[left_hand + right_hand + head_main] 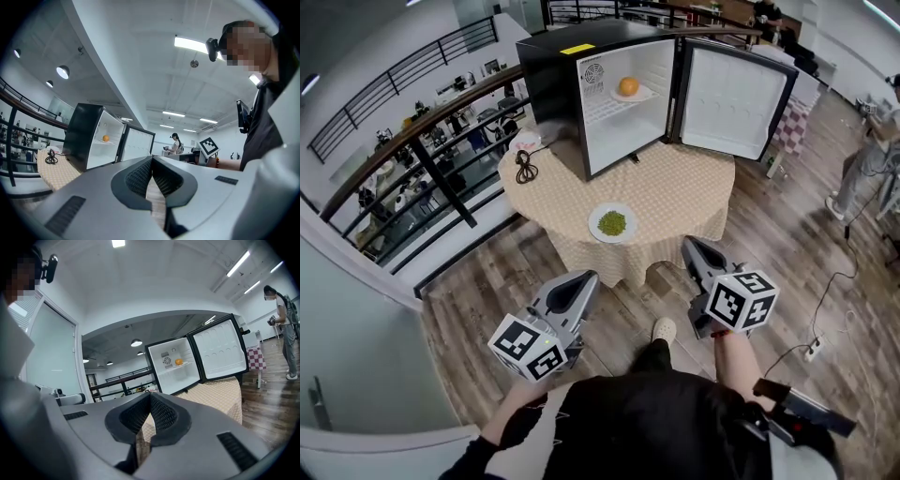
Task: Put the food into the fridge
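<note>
The left claw [587, 279] and right claw [688, 246] are both pressed together and empty, short of the table [694, 187]. An orange [628, 86] already sits on the open fridge's [546, 84] shelf, while the greens [612, 223] wait by the table's near edge. Only the head view shows them; the gripper views catch just fridge and orange.

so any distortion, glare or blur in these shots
Head view: heavy fisheye bows the railing; fridge and plate look sharp. Left gripper view: ceiling light glares, corners go dark. Right gripper view: same bowing, fridge interior bright.
</note>
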The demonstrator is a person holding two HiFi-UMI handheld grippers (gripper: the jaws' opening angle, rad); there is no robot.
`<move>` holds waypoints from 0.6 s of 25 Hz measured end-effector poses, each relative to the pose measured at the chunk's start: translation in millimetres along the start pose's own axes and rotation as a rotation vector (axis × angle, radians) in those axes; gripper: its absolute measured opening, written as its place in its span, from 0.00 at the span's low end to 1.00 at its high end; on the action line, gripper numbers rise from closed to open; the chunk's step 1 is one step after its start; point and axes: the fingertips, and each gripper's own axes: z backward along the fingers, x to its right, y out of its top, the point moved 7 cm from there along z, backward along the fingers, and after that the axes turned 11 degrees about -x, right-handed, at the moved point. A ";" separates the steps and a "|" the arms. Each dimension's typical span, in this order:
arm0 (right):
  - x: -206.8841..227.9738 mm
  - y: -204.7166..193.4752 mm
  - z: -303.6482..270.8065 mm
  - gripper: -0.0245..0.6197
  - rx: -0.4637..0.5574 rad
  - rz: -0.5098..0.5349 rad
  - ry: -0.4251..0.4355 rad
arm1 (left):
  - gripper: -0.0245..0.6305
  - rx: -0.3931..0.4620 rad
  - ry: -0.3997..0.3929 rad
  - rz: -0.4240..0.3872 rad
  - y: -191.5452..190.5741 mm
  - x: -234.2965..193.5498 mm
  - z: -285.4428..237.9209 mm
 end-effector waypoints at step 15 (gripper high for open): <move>-10.3 -2.4 16.0 0.06 -0.015 0.026 -0.045 | 0.05 0.019 -0.027 0.014 1.7 7.6 8.0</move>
